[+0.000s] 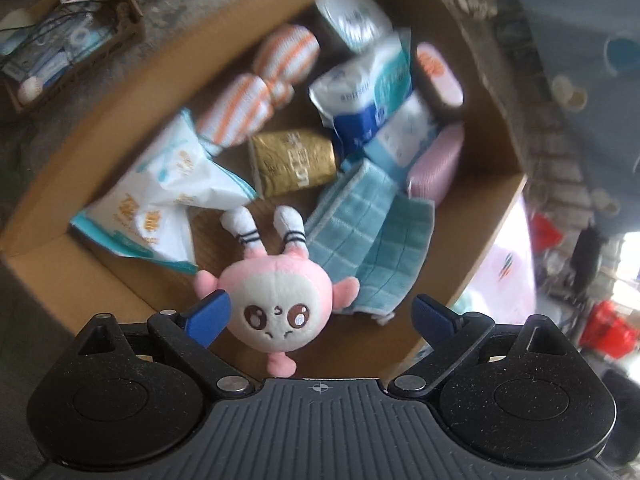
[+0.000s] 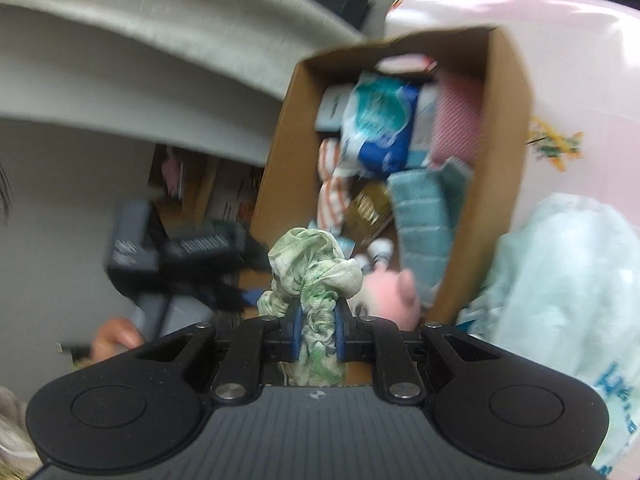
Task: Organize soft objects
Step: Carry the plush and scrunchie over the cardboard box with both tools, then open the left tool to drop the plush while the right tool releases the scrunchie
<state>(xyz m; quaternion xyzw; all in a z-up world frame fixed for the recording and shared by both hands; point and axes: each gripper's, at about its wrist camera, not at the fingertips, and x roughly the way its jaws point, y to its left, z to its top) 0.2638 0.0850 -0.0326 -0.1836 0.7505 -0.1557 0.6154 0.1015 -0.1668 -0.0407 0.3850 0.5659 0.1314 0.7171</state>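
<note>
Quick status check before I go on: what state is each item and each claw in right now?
Left claw: open, holding nothing, pink plush toy between its fingers.
Right claw: shut on the green scrunchie.
Pink plush toy: in the cardboard box, lying face up, released.
Teal cloth: crumpled in the box.
Gold packet: lying on its side.
Cardboard box: open, partly filled.

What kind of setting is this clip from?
Probably a lived-in home room used for sorting: an open cardboard box of tissue packs and a pink plush toy, beside a cluttered second box.
</note>
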